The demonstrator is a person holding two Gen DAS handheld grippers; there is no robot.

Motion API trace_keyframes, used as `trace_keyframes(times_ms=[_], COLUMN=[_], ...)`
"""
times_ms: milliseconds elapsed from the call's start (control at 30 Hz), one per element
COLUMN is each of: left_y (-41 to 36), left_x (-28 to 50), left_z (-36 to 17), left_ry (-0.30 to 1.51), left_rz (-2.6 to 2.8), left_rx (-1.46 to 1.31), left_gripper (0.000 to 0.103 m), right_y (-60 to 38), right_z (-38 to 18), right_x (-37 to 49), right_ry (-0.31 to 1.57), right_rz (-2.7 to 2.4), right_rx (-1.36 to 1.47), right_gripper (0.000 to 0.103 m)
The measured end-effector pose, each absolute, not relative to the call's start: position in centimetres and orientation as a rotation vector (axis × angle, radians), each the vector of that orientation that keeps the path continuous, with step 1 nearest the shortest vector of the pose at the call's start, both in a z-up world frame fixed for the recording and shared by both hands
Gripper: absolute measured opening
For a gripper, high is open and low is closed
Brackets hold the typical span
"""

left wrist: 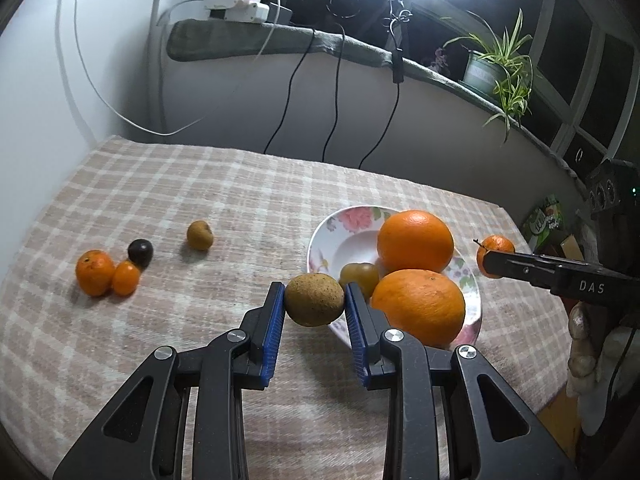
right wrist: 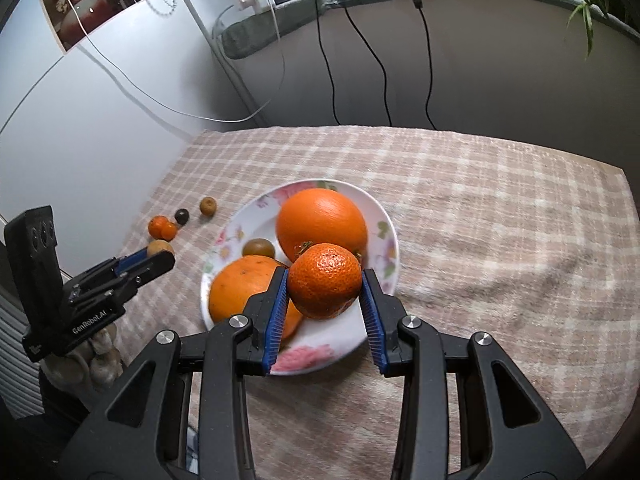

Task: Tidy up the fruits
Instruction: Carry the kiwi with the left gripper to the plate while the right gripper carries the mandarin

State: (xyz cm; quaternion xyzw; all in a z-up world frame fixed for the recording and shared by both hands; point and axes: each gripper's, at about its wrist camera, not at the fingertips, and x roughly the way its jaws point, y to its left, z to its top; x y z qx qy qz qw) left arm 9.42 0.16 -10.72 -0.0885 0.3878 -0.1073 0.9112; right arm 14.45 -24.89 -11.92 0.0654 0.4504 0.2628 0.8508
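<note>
My left gripper [left wrist: 314, 300] is shut on a brown round fruit [left wrist: 314, 299] and holds it just left of the floral plate [left wrist: 326, 236]. My right gripper [right wrist: 325, 280] is shut on a mandarin [right wrist: 325, 280] above the plate [right wrist: 384, 236]. The plate holds two large oranges [right wrist: 322, 224] [right wrist: 240, 292] and a small greenish-brown fruit [right wrist: 259, 248]. On the cloth to the left lie a mandarin [left wrist: 94, 272], a kumquat [left wrist: 125, 277], a dark fruit [left wrist: 140, 252] and a brown fruit [left wrist: 199, 235]. The right gripper shows in the left wrist view [left wrist: 494, 260], the left in the right wrist view [right wrist: 160, 254].
A checked cloth [left wrist: 200, 184] covers the table, which meets a wall at the left. Cables [left wrist: 332, 92] hang behind the far edge. A potted plant [left wrist: 492, 68] stands on the sill at the back right. The table's right edge [left wrist: 532, 252] drops off beyond the plate.
</note>
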Motion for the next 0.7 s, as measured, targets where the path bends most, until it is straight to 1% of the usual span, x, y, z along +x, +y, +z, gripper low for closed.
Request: trace_keyframes(times_ms=[700], left_y=[-0.9], left_x=[10.1], left_z=[-11.4], left_ry=[0.833], left_rz=[-0.248], left_rx=[-0.183], left_gripper=[0.029], right_y=[-25.2], right_z=[-13.8], right_x=[14.2], right_ry=[0.984], right_rz=[0.526], right_rx=[0.093], right_gripper=[0.037])
